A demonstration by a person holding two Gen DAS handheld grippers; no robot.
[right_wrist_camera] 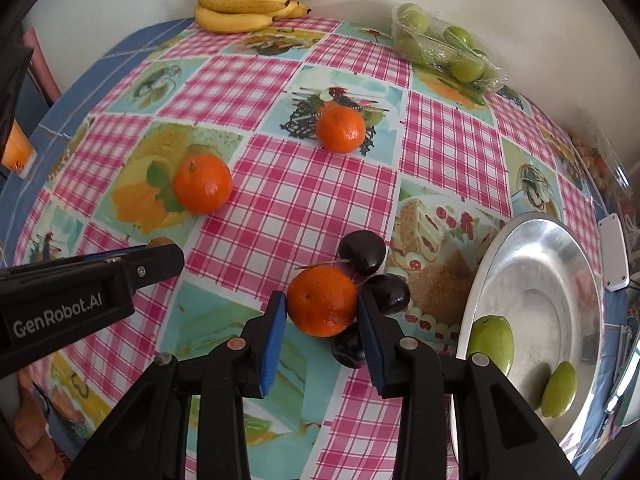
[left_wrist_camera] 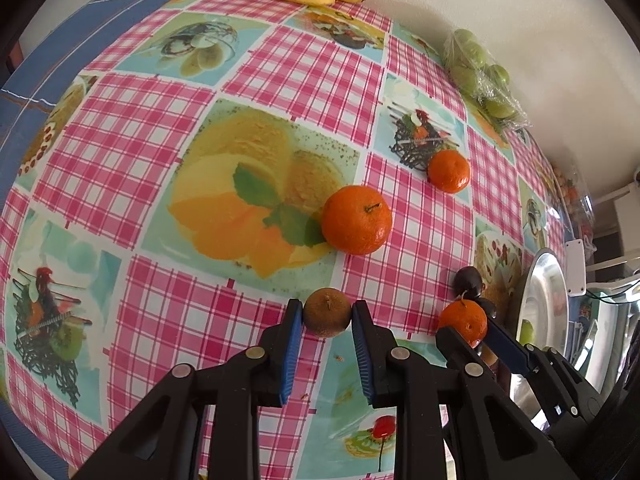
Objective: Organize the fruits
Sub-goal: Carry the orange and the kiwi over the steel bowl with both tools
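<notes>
Both tools were down at the checked tablecloth (left_wrist_camera: 280, 64) at once. The left gripper (left_wrist_camera: 327, 314) had its blue pads pressed against either side of a small brown fruit (left_wrist_camera: 327, 312), a kiwi by the look of it, which seemed to rest on the cloth. The right gripper (right_wrist_camera: 322, 306) was clamped around a tangerine (right_wrist_camera: 322, 300) that sat tight against three dark plums (right_wrist_camera: 362, 252), one of them half hidden beneath it. Just to the right lay the silver tray (right_wrist_camera: 560, 264), already holding two green fruits (right_wrist_camera: 492, 340), and that looked the likely home for whatever was lifted. Two more tangerines (right_wrist_camera: 202, 184) lay further out on the table, with the bananas (right_wrist_camera: 244, 0) and a wrapped pack of green fruit (right_wrist_camera: 444, 48) against the wall. The worry, to my eye, was the plums: the right pad sat almost against one, so a lift could nudge them and send them rolling. A round tangerine held only across its middle might also slip, or clip the tray's raised rim on the way over.
</notes>
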